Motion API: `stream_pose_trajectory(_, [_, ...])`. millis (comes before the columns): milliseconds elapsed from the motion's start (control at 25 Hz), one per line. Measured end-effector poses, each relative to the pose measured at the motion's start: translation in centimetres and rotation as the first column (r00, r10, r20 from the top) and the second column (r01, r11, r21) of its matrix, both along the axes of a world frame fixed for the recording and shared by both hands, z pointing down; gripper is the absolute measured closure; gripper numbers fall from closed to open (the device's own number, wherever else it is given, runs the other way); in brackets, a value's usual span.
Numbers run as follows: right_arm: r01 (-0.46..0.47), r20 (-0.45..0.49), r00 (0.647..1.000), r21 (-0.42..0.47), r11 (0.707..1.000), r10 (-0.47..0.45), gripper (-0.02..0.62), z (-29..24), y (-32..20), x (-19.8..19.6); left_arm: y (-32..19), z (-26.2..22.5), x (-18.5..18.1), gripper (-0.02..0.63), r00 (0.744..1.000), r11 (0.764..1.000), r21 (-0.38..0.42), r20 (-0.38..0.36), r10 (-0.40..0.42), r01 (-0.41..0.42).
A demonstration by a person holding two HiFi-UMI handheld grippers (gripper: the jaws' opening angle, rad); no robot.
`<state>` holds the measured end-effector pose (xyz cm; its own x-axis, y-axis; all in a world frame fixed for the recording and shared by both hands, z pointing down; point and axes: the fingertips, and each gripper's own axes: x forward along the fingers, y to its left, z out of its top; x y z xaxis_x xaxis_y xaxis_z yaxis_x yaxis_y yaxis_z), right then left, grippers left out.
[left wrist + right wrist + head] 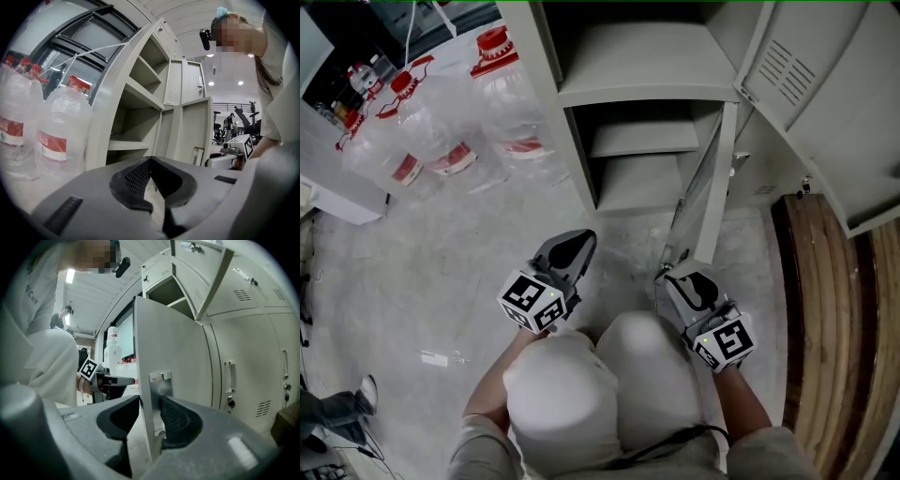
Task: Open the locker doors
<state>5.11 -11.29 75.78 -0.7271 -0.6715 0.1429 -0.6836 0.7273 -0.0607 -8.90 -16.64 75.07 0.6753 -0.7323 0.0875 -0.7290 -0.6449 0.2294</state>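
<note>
The grey metal locker (637, 89) stands with its upper door (825, 84) swung wide to the right. Its lower door (712, 178) is partly open, edge-on toward me. My right gripper (675, 274) is shut on that lower door's free edge (143, 380), one pad on each face, just below the small latch plate (159, 378). My left gripper (579, 239) hovers low over the floor in front of the open lower compartment (136, 126), apart from the locker. Its tips (150, 161) meet with nothing between them.
Several large water bottles (441, 122) with red caps stand on the floor left of the locker. Closed locker doors (243, 357) continue to the right. A wooden slatted surface (830, 309) lies at the right. My knees (600, 394) are low between the grippers.
</note>
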Motion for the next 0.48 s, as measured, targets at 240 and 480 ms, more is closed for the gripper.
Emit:
stream_pose_trajectory(240, [-0.044, -0.007, 0.999, 0.015, 0.999, 0.044, 0.453, 0.0, 0.4, 3.2, -0.3, 0.0, 2.2, 0.607, 0.999, 0.999, 0.008, 0.006, 0.049, -0.049])
stream_pose_trajectory(480, [-0.108, -0.007, 0.994, 0.029, 0.994, 0.108, 0.451, -0.1, 0.4, 6.8, -0.3, 0.4, 2.3, 0.607, 0.999, 0.999, -0.003, 0.02, 0.042, -0.042])
